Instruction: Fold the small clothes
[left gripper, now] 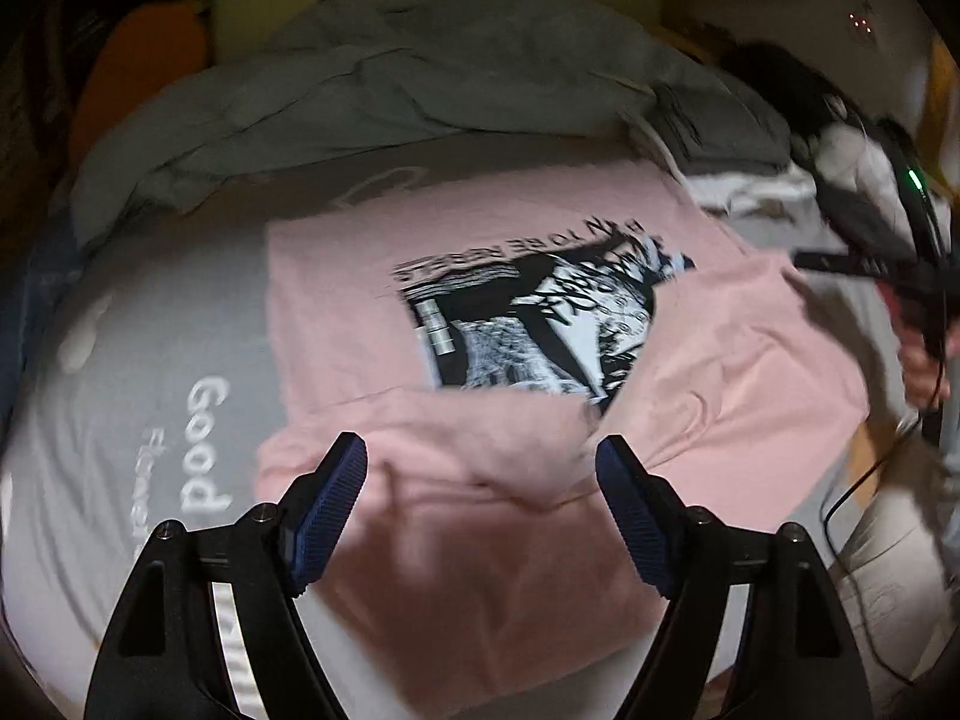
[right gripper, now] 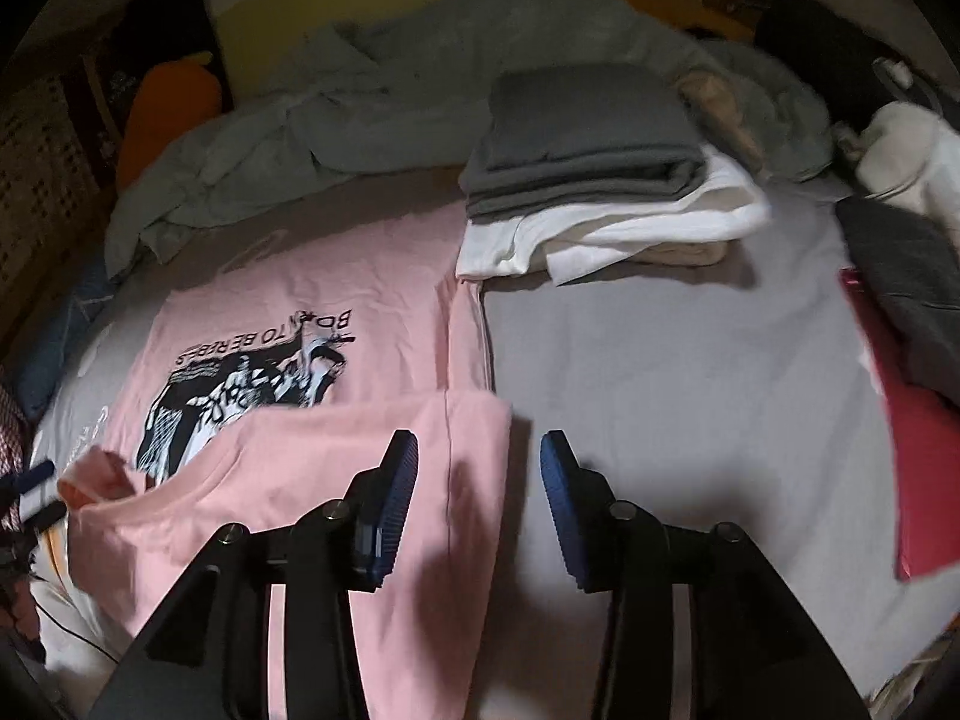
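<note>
A pink T-shirt [left gripper: 336, 312] with a black and white print lies flat on the grey bedsheet [left gripper: 150, 360]. Its near part is folded back over the lower print. My left gripper [left gripper: 480, 456] hovers open over that folded part, with no cloth pinched between its blue pads. In the right wrist view, the pink T-shirt [right gripper: 270, 312] lies to the left. My right gripper [right gripper: 480, 450] stands open above the shirt's right edge, and only the sheet and the shirt's edge show in its gap. A hand holds the right gripper [left gripper: 858, 267] at the left wrist view's right rim.
A folded grey and white stack [right gripper: 588, 168] sits behind the shirt. A crumpled grey duvet [left gripper: 390, 84] lies along the back. A red garment [right gripper: 918, 468] and a dark grey cloth [right gripper: 906, 264] lie at the right. A black cable [left gripper: 852, 492] trails off the bed's edge.
</note>
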The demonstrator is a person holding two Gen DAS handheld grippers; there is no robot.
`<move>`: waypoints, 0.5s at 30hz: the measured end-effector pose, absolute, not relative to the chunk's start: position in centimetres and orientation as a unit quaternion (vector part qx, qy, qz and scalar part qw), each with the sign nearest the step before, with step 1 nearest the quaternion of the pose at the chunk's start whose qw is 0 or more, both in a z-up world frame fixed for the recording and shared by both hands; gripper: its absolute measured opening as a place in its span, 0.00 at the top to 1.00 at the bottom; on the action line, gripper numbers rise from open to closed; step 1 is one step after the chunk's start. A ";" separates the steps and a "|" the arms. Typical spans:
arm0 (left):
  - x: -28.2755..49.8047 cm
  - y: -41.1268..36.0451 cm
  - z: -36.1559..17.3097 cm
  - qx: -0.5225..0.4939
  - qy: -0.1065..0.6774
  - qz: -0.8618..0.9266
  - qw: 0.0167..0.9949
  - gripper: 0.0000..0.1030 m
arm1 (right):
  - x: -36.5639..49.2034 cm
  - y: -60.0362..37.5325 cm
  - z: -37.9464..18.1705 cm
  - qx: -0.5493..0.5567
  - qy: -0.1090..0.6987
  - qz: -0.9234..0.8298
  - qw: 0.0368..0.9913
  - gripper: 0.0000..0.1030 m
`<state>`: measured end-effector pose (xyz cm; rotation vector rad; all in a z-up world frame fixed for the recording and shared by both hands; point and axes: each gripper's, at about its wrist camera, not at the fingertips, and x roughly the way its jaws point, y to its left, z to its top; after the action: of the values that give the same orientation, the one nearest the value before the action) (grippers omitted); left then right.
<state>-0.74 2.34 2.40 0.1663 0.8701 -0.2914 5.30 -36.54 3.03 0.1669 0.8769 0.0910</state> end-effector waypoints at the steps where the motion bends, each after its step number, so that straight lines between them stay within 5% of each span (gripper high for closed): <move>1: -0.9 1.4 2.1 0.096 0.417 -0.146 0.892 0.25 | 6.2 -36.5 2.4 0.081 0.432 0.048 0.897 0.57; 4: 0.1 -1.1 1.5 0.141 0.406 -0.141 0.892 0.27 | 7.8 -36.2 0.5 0.073 0.457 0.051 0.885 0.57; 5: 0.8 -1.7 1.2 0.153 0.404 -0.130 0.892 0.40 | 7.8 -36.2 0.0 0.070 0.459 0.052 0.884 0.58; 8: 3.5 -2.3 0.3 0.174 0.405 -0.101 0.892 0.90 | 7.5 -35.8 -0.4 0.054 0.443 0.059 0.893 0.96; 15: 8.8 -0.9 -0.2 0.103 0.414 -0.092 0.900 0.93 | 5.8 -36.9 1.8 0.046 0.367 0.006 0.929 0.97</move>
<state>8.85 -0.87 -0.18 0.2132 0.8577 -0.1913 5.78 -36.87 1.78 0.0932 0.7517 0.0123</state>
